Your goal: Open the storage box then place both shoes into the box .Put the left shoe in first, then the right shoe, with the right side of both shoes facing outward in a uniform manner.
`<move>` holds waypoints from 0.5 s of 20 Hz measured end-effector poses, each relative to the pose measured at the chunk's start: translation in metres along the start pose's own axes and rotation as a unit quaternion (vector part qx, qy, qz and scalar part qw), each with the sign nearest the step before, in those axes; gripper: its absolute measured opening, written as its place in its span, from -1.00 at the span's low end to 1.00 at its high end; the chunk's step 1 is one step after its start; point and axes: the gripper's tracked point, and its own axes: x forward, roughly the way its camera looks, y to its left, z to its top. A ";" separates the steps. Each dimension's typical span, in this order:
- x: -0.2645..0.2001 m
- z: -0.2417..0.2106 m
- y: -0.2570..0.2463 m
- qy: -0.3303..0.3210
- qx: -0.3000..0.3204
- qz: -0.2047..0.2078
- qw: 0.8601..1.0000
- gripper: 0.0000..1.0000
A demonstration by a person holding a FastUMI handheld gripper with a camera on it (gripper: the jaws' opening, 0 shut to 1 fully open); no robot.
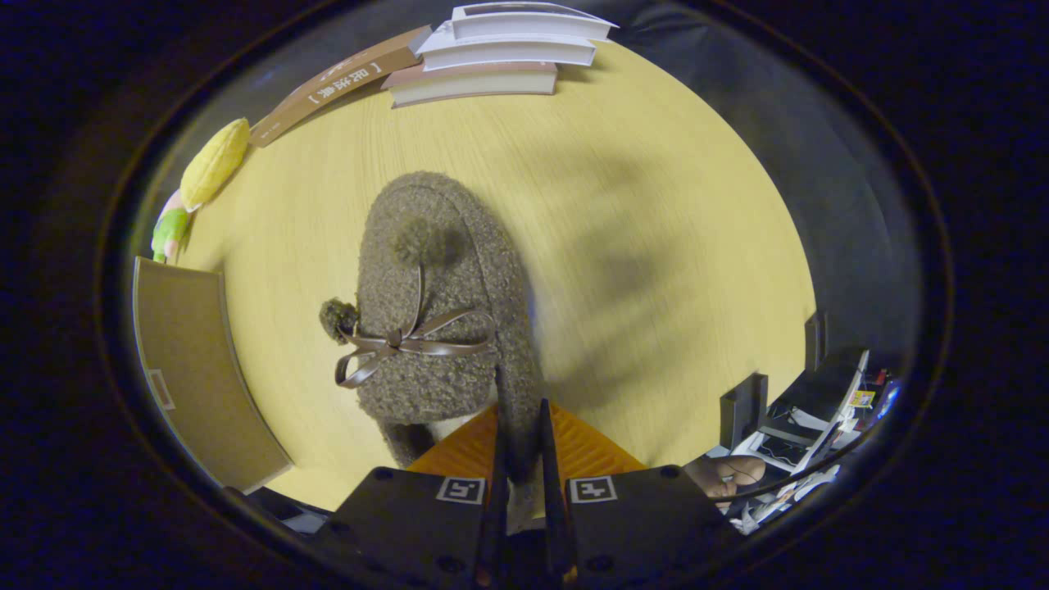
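Gripper view puts our tongs (pixel 524 426) nearest, their two fingers drawn close together with only a narrow gap. They pinch the rim of the brown fuzzy shoe (pixel 434 303) at its heel end, one finger (pixel 500 410) on the inner side of the collar and the other on the outer side, so we read them as clamped on the shoe's edge. Beneath the fingers we see an orange ribbed surface (pixel 590 447) belonging to the tool itself.

Just ahead of the tongs the shoe stretches away from us, toe pointing toward the far side of the counter (pixel 656 205). Whether it rests on the wood or hangs just above it, we cannot tell. A brown ribbon bow (pixel 401 340) crosses its upper, with one pom-pom (pixel 420 239) lying on top toward the toe and another (pixel 338 318) hanging off its left side.

To the left of the shoe, well apart from it, we see a tan panel (pixel 192 369) with a small label, likely part of the storage box. Further on along the left edge lies a yellow and green plush toy (pixel 205 172). At the far end of the yellow wooden counter, a long brown book (pixel 344 82) lies beside a stack of books (pixel 508 49).
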 end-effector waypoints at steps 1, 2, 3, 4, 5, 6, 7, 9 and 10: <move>0.001 0.000 0.001 0.000 -0.005 -0.002 1.000 -0.53; 0.001 -0.001 0.002 0.001 -0.017 -0.003 1.000 -0.53; 0.002 0.000 0.002 0.002 -0.026 -0.005 1.000 -0.53; 0.001 0.000 0.002 0.003 -0.026 -0.007 1.000 -0.53; 0.001 0.000 0.003 0.002 -0.024 -0.005 1.000 -0.53; 0.001 0.000 0.003 -0.002 -0.023 -0.007 1.000 -0.64; 0.001 0.000 0.003 -0.006 -0.021 -0.013 1.000 -0.67; -0.001 -0.002 0.003 -0.011 -0.021 -0.019 1.000 -0.74; -0.001 -0.004 0.003 -0.009 -0.027 -0.019 0.999 -0.77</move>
